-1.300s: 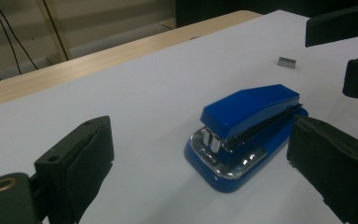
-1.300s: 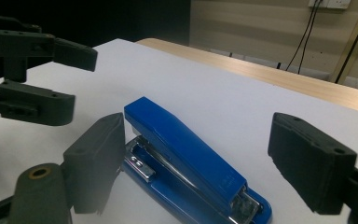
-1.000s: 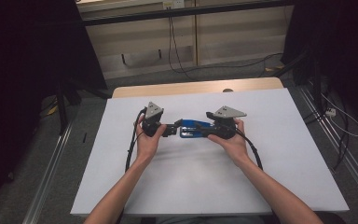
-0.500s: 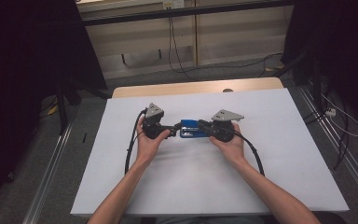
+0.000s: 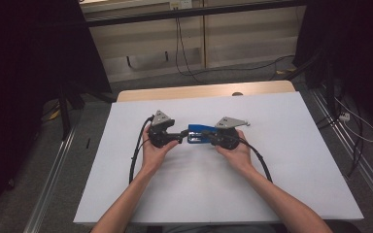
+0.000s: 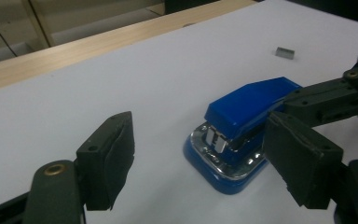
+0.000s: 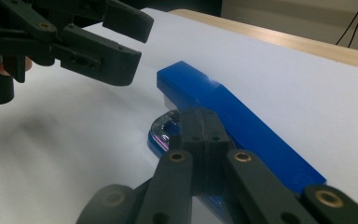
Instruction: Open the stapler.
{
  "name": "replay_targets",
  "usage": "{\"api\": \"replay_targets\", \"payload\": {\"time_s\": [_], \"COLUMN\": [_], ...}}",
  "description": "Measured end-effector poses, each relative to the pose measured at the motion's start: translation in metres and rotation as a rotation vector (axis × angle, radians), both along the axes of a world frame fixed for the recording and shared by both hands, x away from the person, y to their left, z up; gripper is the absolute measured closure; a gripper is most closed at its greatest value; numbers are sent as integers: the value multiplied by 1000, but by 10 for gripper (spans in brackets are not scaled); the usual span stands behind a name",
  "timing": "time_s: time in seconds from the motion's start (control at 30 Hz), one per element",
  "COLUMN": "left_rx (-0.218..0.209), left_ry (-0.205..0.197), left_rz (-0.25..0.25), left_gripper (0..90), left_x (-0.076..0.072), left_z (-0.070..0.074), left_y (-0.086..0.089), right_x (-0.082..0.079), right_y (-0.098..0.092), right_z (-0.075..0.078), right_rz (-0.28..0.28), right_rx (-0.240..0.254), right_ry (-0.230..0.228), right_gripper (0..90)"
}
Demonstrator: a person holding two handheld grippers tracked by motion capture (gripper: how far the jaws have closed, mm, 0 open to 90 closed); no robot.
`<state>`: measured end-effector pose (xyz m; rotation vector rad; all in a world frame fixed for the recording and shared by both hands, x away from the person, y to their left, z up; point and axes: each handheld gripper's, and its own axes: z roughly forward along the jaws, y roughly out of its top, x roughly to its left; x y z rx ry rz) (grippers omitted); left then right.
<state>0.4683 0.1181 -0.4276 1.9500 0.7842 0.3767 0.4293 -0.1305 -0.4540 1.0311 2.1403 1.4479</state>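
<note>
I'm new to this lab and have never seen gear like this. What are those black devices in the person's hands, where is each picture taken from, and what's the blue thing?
A person at a table holds a hand-operated tool in each hand, each ending in two black tongs. One picture comes from a camera fixed above the table; the other two come from cameras riding on each tool, looking along its tongs. On the white sheet lies a blue stapler, with a small grey block of what looks like staples beyond it. The right tongs have closed at the stapler's side, apparently pinching it. The left tongs are open in front of the stapler's nose, and have just been closing without touching it.
</note>
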Motion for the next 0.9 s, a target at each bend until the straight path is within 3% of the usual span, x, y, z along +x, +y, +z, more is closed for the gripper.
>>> {"api": "replay_targets", "payload": {"time_s": [0.1,0.2,0.27,0.5,0.53,0.6,0.73,0.9], "left_rx": [3,-1,12,48,52,53,60,41], "left_ry": [17,43,51,60,60,56,57,80], "left_rz": [3,4,-11,-10,-14,-14,-19,-15], "left_gripper": [291,428,461,700,767,779,900,900], "left_x": [0,-1,-1,-1,-2,-2,-1,0], "left_z": [-1,-3,-5,-12,-13,-13,-14,-15], "left_y": [0,0,0,-4,-6,-6,-7,-7], "right_x": [0,0,0,1,1,1,2,3], "right_y": [1,1,2,6,7,7,8,9], "right_z": [-1,-1,-1,-1,-1,-1,-1,-1], "right_rz": [2,7,8,28,31,31,35,38], "right_rx": [-8,-21,-24,-45,-52,-54,-61,-73], "right_ry": [5,7,10,18,21,22,34,44], "right_gripper": [900,900,900,900,900,900,900,900]}}
